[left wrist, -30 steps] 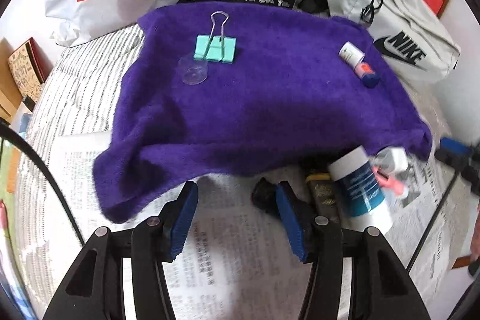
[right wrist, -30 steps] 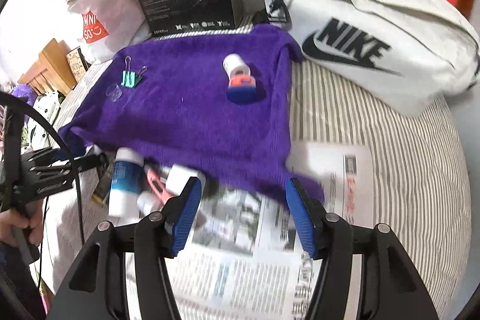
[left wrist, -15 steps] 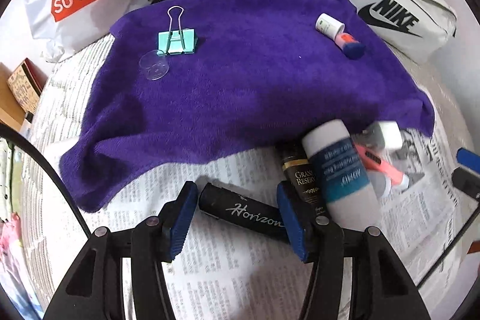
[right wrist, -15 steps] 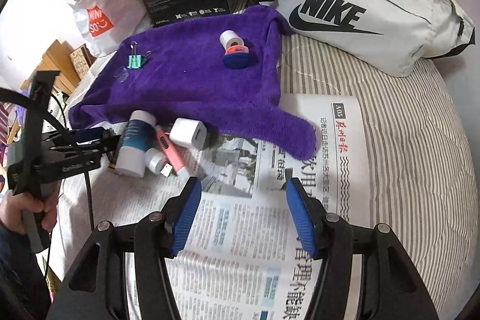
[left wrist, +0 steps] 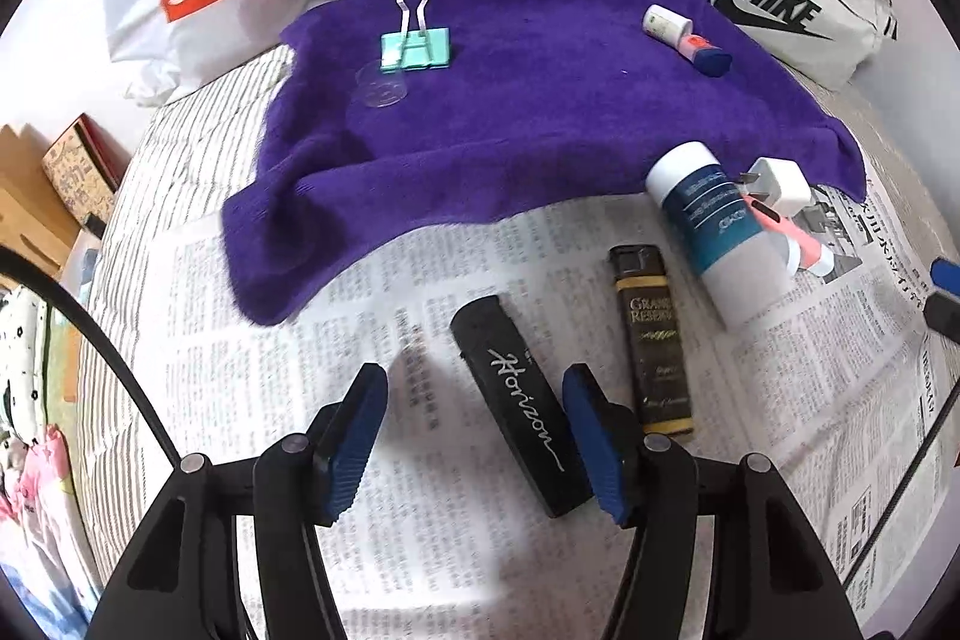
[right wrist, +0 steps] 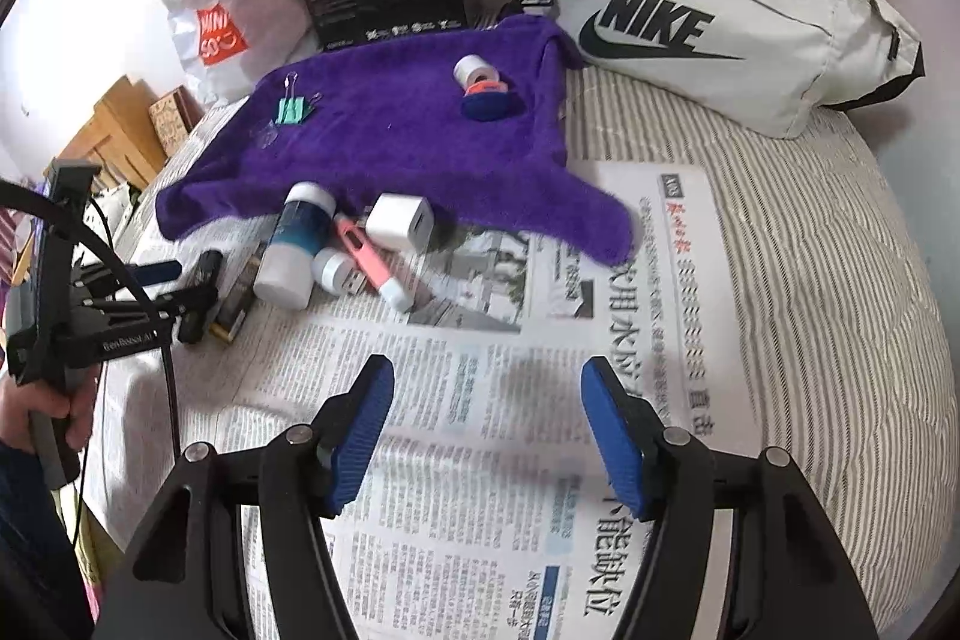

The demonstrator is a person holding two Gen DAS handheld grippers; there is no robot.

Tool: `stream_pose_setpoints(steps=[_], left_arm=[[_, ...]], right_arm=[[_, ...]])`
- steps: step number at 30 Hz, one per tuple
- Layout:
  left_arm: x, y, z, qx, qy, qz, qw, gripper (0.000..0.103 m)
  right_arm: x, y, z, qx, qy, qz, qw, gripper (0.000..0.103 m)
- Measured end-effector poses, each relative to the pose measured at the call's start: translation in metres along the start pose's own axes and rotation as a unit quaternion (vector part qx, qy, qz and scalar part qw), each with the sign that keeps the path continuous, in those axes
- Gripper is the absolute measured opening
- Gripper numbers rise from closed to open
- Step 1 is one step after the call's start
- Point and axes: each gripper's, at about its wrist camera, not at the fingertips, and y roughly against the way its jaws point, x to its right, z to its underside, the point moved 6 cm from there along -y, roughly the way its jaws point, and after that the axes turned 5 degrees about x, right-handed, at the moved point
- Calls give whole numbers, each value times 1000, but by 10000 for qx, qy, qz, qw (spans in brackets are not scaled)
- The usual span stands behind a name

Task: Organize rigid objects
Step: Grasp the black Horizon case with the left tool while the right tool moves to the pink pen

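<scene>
The left hand-held gripper [left wrist: 474, 430] stood partly spread, its jaws just having widened, with the black Horizon lighter [left wrist: 519, 403] lying loose between them on the newspaper [left wrist: 270, 370]. Just beside lay the brown lighter [left wrist: 651, 340], further off the white-and-blue bottle [left wrist: 714, 226] and white charger [left wrist: 780, 187]. The right hand-held gripper [right wrist: 486, 436] was likewise widening, empty, over the newspaper on the bed [right wrist: 840, 232]
</scene>
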Motion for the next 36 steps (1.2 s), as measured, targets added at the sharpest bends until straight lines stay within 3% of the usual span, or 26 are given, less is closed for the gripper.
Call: stream_pose_setpoints(steps=[7,11,25,28,31,36], left_arm=[[-9,0,8,-3,90,90,9999,57],[-7,-3,5,-7,49,197,9998,47],[-19,-2,7,80,74,199,9997,49],[-20,-1,7,190,80,216,9996,46],[-23,1,7,250,128,213,9994,31],[-27,3,12,253,18,303,9992,29]], right_arm=[[-17,-10,1,-97,252,-120,9996,64],[-25,-16,-12,-92,330,-241,9991,64],[-32,-40,-38,-3,418,-440,9982,64],[-33,-42,-42,23,415,-428,9982,64],[-34,-43,-44,6,435,-420,9982,64],[-35,-40,-43,19,444,-410,9982,64]])
